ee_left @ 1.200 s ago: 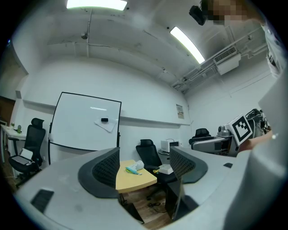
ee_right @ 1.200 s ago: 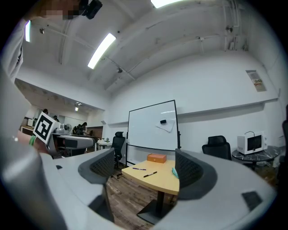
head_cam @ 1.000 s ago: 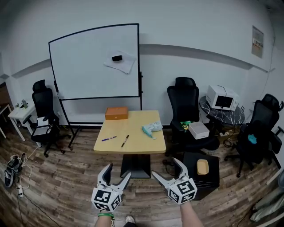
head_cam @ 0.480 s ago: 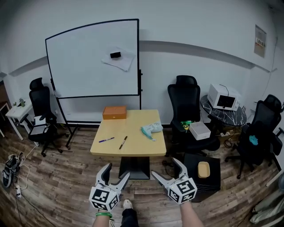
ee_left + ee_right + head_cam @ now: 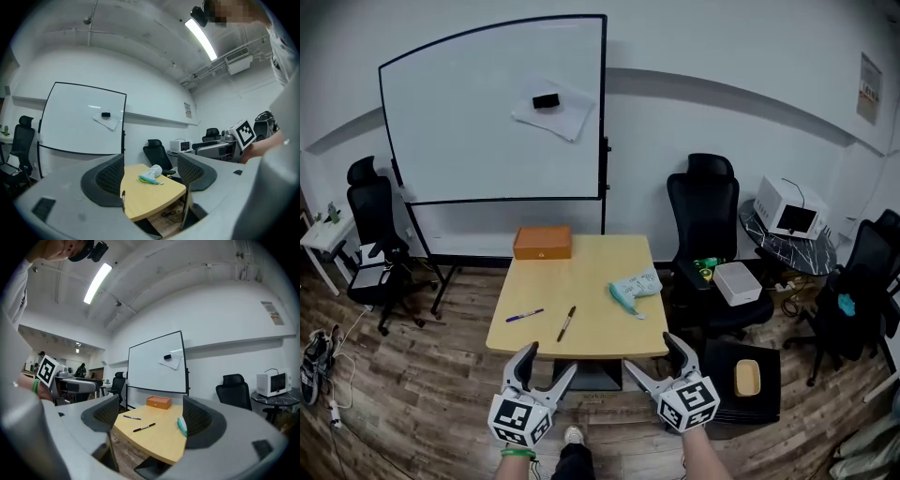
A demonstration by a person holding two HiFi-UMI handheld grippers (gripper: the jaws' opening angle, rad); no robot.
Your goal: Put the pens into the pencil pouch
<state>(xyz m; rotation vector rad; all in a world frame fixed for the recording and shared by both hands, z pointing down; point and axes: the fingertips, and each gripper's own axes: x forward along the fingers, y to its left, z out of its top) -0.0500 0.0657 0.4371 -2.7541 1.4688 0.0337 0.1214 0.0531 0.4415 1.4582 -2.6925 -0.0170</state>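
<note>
Fingers wide apart and empty, the left gripper [image 5: 551, 361] and right gripper [image 5: 649, 354] hover short of the near edge of the desk [image 5: 581, 272]; purple pen [image 5: 524, 315] and black pen [image 5: 566, 322] lie toward its left edge, pouch [image 5: 635, 290] toward the right; pens likely light, stiff, slick; pinch mid-barrel.

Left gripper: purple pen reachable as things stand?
Probably not yet. The left gripper hangs open, seemingly short of the near edge of the table, and the purple pen lies further in. Nothing stands between them, so a step closer should do.
</note>
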